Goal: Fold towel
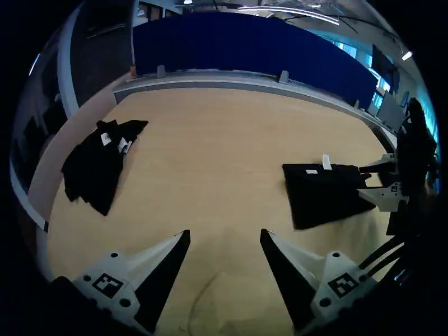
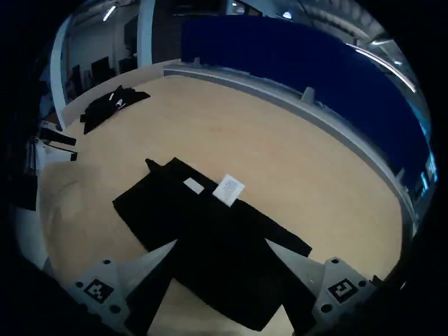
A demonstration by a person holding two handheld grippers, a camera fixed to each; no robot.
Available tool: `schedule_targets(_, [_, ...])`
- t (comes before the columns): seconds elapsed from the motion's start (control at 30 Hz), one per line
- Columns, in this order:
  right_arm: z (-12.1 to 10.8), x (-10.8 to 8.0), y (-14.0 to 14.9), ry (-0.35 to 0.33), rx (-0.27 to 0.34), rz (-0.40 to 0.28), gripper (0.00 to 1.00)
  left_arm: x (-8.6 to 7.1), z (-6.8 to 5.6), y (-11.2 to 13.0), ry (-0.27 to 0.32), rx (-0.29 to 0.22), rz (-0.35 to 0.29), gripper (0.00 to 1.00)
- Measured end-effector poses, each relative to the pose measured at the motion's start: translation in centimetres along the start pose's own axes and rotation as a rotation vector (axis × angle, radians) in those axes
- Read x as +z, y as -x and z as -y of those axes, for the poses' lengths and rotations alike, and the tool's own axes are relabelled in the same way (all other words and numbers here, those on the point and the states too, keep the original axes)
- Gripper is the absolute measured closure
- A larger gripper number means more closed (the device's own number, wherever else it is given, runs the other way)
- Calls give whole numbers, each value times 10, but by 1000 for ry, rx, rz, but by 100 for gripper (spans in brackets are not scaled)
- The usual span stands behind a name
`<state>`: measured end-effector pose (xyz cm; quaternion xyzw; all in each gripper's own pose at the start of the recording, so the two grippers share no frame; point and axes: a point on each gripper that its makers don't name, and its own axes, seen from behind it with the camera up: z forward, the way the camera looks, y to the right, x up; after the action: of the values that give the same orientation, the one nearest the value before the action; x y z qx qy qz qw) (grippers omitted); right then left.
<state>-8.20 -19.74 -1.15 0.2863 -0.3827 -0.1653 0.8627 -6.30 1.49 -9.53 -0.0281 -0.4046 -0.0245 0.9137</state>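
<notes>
The right gripper (image 2: 223,242) holds its jaws spread on either side of the near edge of the black towel (image 2: 168,215), which lies flat on the wooden surface (image 2: 280,145). The left gripper (image 1: 224,232) hangs open over bare wood, well apart. A fold looks about to begin: each gripper must pinch a near corner

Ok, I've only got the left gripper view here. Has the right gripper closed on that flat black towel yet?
Observer: No. The right gripper view shows the right gripper open, its fingers spread on either side of the towel, not pressing it.
Operator: How far in does the cloth reach?
Observer: Well past the fingertips. It lies between the fingers, back toward the gripper's body.
</notes>
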Motion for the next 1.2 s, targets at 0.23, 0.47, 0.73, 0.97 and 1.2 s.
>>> schedule_targets(0.23, [29,11,-6,-55,-26,8,0,-8,14,11,-19,-31,1,7])
schedule_targets(0.47, [37,17,-7,-72,-35,16,0,-9,18,14,-20,-40,1,7])
schedule_targets(0.73, [38,24,-6,-82,-27,23,0,-6,13,12,-13,-36,1,7])
schedule_targets(0.97, [32,34,-6,-79,-23,32,0,-5,11,13,-10,-36,2,7])
schedule_targets(1.2, [24,42,-12,-70,-32,31,0,-3,14,14,-12,-40,5,7])
